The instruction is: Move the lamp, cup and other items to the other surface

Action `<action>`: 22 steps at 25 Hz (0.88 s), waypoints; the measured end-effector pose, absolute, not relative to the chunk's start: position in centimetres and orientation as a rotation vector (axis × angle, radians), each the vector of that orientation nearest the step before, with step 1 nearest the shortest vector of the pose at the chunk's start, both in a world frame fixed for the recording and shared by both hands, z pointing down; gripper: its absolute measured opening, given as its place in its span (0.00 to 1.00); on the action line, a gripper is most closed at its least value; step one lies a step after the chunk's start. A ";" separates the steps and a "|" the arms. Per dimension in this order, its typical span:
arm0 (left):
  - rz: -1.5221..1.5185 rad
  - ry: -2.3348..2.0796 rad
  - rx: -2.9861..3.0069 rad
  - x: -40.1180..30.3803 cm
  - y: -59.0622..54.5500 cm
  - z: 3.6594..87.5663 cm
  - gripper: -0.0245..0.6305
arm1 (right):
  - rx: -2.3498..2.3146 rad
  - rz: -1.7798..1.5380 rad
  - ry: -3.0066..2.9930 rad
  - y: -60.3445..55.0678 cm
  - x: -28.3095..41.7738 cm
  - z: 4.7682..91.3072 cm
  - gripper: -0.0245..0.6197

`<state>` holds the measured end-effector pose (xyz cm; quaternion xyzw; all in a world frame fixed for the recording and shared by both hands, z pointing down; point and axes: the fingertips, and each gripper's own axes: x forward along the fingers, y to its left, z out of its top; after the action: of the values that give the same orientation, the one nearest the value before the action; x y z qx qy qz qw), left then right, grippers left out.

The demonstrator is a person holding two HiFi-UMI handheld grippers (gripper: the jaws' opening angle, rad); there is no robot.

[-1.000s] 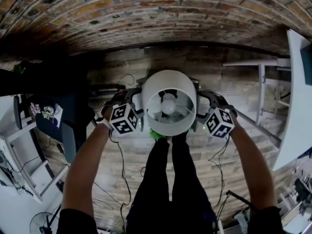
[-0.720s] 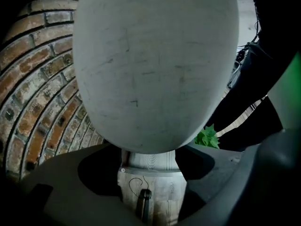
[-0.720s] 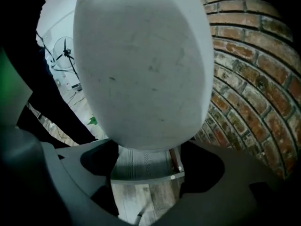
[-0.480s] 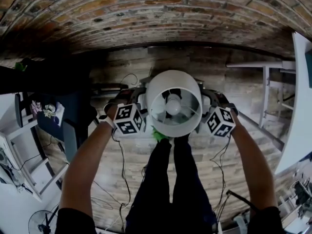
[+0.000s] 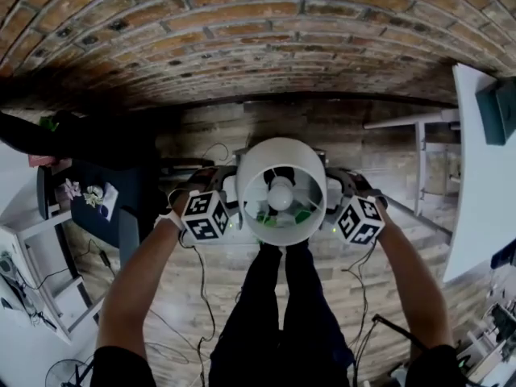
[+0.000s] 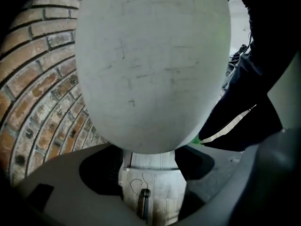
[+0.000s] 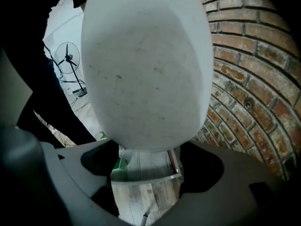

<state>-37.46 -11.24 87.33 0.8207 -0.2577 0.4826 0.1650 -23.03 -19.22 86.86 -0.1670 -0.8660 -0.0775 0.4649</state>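
A white lamp [image 5: 268,158] with a drum shade hangs in the air above the wooden floor, its bulb [image 5: 280,192] showing from above in the head view. My left gripper [image 5: 234,198] presses on the shade's left side and my right gripper [image 5: 329,198] on its right, so the lamp is carried between them. In the left gripper view the lamp shade [image 6: 150,65] fills the picture above my left gripper [image 6: 150,175], whose jaws stand apart with only floor between them. The right gripper view shows the same: the lamp shade [image 7: 146,65] above my right gripper [image 7: 146,175].
A brick wall [image 5: 242,22] runs along the far side. A low white-wood surface [image 7: 146,166] with something green [image 5: 302,214] lies under the lamp. A white table [image 5: 484,176] stands at the right, a dark desk [image 5: 89,200] at the left. Cables [image 5: 201,272] trail over the floor.
The lamp stays held between both grippers. It has shifted a little over the floor, and the green thing now shows through the shade instead of below its rim.
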 end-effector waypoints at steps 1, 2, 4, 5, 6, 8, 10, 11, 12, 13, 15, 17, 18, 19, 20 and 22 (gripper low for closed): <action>1.370 -0.733 2.348 -37.4 -11.2 85.9 0.56 | -0.404 -0.189 -2.134 -19.2 -22.9 85.5 0.68; 1.366 -0.732 2.358 -37.3 -11.2 84.5 0.56 | -0.397 -0.190 -2.142 -19.1 -22.8 84.1 0.68; 1.357 -0.729 2.378 -36.8 -11.2 81.6 0.56 | -0.387 -0.193 -2.155 -18.9 -22.3 81.2 0.68; 1.351 -0.727 2.387 -36.5 -11.1 80.1 0.56 | -0.385 -0.192 -2.159 -18.8 -22.0 79.7 0.68; 1.343 -0.723 2.397 -36.1 -10.9 78.6 0.56 | -0.384 -0.187 -2.164 -18.6 -21.6 78.2 0.68; 1.323 -0.714 2.419 -35.2 -10.7 75.6 0.56 | -0.383 -0.170 -2.174 -18.1 -20.7 75.4 0.68; 1.305 -0.705 2.448 -34.4 -10.7 72.8 0.56 | -0.371 -0.157 -2.182 -17.8 -19.8 72.8 0.68; 1.300 -0.699 2.463 -34.0 -10.7 71.5 0.56 | -0.362 -0.155 -2.185 -17.8 -19.3 71.6 0.68; 1.295 -0.694 2.478 -33.6 -10.8 70.3 0.56 | -0.353 -0.153 -2.188 -17.7 -18.9 70.4 0.68; 1.291 -0.689 2.491 -33.3 -10.9 69.1 0.56 | -0.344 -0.152 -2.191 -17.7 -18.5 69.3 0.68; 1.285 -0.676 2.518 -32.6 -11.1 67.1 0.56 | -0.323 -0.152 -2.192 -17.7 -17.8 67.4 0.68; 1.285 -0.657 2.545 -32.0 -11.3 65.2 0.56 | -0.301 -0.151 -2.186 -17.6 -16.9 65.6 0.67; 1.286 -0.647 2.560 -31.7 -11.4 64.3 0.56 | -0.289 -0.149 -2.185 -17.5 -16.4 64.8 0.67; 1.284 -0.638 2.576 -31.3 -11.5 63.3 0.56 | -0.277 -0.145 -2.185 -17.4 -16.0 63.9 0.67; 1.280 -0.629 2.591 -31.0 -11.6 62.2 0.56 | -0.266 -0.139 -2.188 -17.4 -15.5 62.9 0.67; 1.251 -0.604 2.630 -29.9 -11.7 59.9 0.56 | -0.246 -0.123 -2.199 -17.0 -14.7 60.2 0.67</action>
<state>-29.89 -11.72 59.88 0.8812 -0.2023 0.4190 0.0835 -14.65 -17.02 60.22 -0.0993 -0.8879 -0.0496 0.4464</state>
